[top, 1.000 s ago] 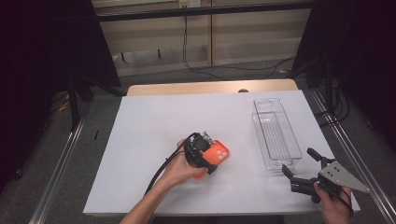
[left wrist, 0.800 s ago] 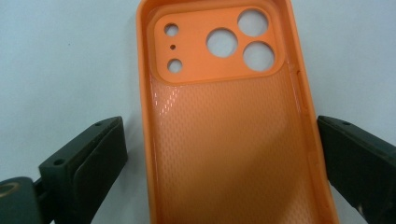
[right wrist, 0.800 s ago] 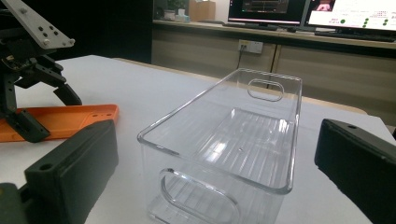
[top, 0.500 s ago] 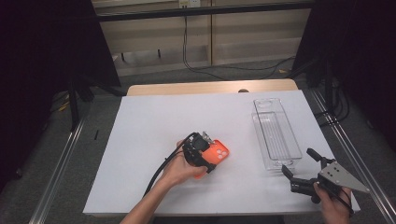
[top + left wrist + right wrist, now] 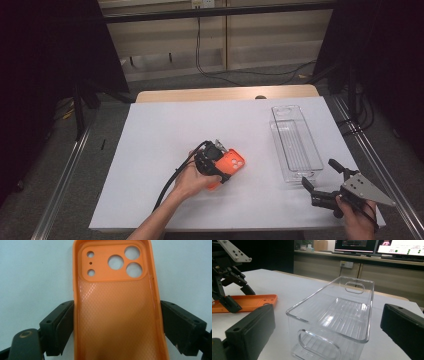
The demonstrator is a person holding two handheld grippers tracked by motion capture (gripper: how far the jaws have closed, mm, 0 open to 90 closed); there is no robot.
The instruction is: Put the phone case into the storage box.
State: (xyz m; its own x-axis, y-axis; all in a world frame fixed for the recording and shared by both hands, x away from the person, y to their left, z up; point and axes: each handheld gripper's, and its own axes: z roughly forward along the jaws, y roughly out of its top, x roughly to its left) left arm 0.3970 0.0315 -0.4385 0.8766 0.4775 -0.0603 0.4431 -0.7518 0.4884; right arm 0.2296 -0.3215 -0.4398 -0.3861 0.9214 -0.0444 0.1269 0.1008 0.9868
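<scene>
Our left gripper [image 5: 223, 167] points down at mid-table, jaws just closed in against both long edges of the orange phone case [image 5: 117, 315] lying flat; our right gripper [image 5: 320, 175] rests level, spread wide, facing the clear bin [image 5: 332, 315].

Left tool [image 5: 218, 165] sits over the orange phone case [image 5: 231, 165].

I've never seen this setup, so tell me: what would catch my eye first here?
The bright orange phone case lying inside-up near the middle of the white table, with the left tool closing its jaws around the case's sides. Next, the clear plastic bin standing empty at the table's right side, with the right tool open just in front of it.
</scene>
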